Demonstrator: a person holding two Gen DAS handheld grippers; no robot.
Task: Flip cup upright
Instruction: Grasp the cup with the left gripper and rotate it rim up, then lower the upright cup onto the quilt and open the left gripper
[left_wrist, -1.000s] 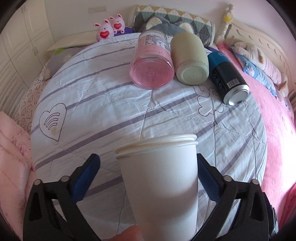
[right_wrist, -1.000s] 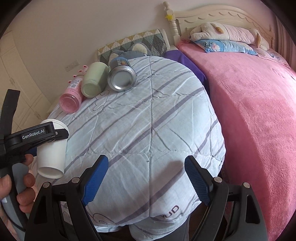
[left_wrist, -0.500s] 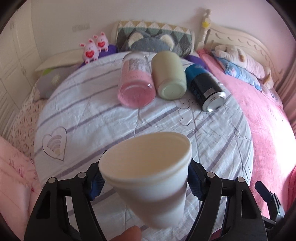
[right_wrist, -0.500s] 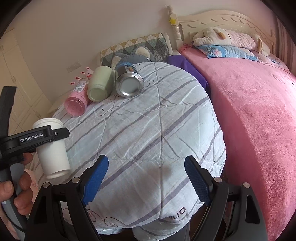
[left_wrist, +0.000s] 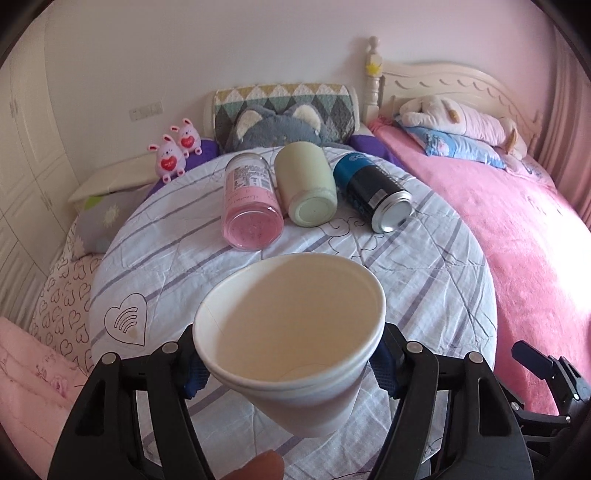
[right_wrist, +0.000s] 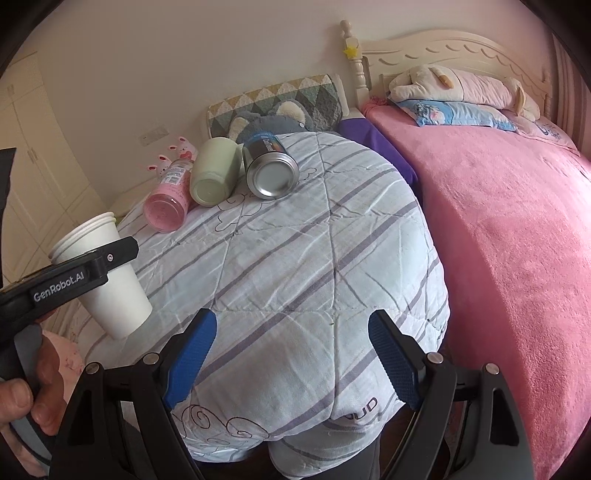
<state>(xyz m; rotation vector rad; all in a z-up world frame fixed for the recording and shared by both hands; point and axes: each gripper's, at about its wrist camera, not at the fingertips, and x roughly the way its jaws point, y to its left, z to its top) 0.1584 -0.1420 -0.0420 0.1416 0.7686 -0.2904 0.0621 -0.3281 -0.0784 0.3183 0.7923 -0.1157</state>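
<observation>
My left gripper (left_wrist: 286, 369) is shut on a white paper cup (left_wrist: 295, 332). The cup is off the quilt, mouth up and tilted toward the camera, so I see its empty inside. In the right wrist view the same cup (right_wrist: 107, 280) hangs at the far left, held by the left gripper (right_wrist: 96, 273) above the quilt's left edge, its base near the fabric. My right gripper (right_wrist: 291, 358) is open and empty over the near edge of the striped quilt (right_wrist: 314, 266).
A pink bottle (left_wrist: 251, 206), a pale green cup (left_wrist: 306, 188) and a dark blue can (left_wrist: 373, 195) lie on their sides at the quilt's far end. Plush toys and pillows sit behind. A pink blanket (left_wrist: 517, 240) covers the bed to the right.
The left gripper has turned the cup from near level, mouth facing away, to mouth up and tilted. It has also lifted slightly. The right gripper has barely moved.
</observation>
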